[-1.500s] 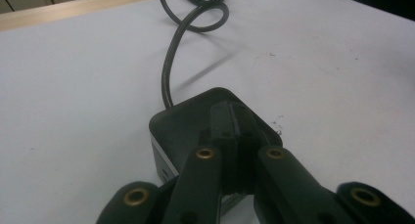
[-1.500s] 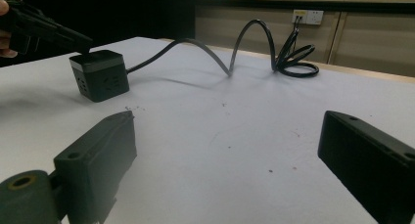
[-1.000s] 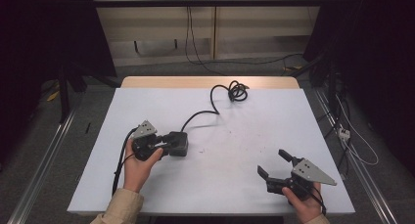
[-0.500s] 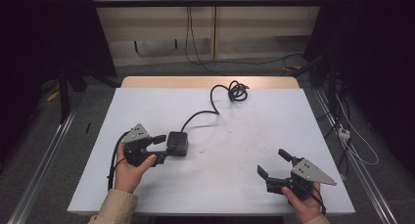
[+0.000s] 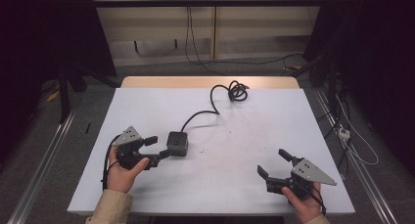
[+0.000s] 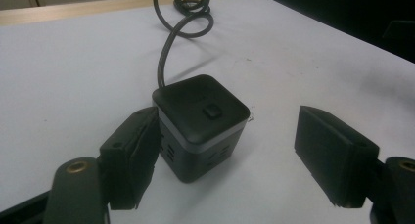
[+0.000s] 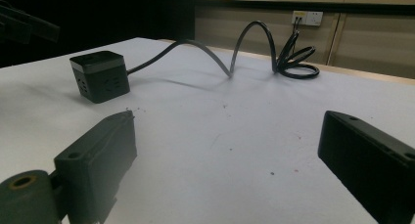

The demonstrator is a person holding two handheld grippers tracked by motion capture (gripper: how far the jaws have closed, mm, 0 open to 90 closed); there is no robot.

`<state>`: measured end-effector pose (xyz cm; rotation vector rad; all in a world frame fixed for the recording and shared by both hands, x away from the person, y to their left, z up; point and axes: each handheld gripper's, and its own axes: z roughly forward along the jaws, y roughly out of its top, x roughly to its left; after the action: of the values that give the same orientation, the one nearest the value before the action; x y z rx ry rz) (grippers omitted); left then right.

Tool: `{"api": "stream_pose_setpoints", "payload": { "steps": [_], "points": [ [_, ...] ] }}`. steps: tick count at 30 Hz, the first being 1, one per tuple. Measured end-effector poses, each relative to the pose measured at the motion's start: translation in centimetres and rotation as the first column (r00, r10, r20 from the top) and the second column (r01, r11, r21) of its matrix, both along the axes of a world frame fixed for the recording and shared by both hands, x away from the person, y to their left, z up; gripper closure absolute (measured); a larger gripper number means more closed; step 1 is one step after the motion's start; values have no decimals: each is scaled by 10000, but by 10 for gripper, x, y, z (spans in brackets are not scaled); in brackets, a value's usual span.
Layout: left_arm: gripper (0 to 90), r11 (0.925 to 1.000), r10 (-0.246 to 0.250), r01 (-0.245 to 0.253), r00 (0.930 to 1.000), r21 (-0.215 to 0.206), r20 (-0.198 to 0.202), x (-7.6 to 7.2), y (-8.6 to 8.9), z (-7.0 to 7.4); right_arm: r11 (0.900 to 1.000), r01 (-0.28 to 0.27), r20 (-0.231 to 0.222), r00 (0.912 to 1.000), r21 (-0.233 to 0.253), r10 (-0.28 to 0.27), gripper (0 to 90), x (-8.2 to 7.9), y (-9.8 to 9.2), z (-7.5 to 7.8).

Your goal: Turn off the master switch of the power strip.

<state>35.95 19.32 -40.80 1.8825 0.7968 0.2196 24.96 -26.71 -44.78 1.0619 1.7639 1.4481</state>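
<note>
Socket cube (image 6: pixel 200 123) | between spread jaws of left gripper (image 5: pixel 155 148), touching one | right gripper (image 5: pixel 274 164) agape, well apart

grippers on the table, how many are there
2. The left gripper is at the table's near left, jaws open beside the black cube. The right gripper is at the near right, open.

The cube socket (image 5: pixel 177 143) sits on the table (image 5: pixel 244 131), just right of the left tool (image 5: pixel 157 148).
</note>
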Motion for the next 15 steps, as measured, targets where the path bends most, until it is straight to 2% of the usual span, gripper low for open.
{"api": "stream_pose_setpoints", "payload": {
  "steps": [8,15],
  "points": [
    [209,10000,-30,30,10000,41,12,-2,3,-2,10000,24,24,10000,6,-24,66,-1,-1,0],
    [157,9997,220,-220,9997,86,67,-6,14,-5,10000,67,49,10000,26,-68,66,-1,-1,1]
  ]
}}
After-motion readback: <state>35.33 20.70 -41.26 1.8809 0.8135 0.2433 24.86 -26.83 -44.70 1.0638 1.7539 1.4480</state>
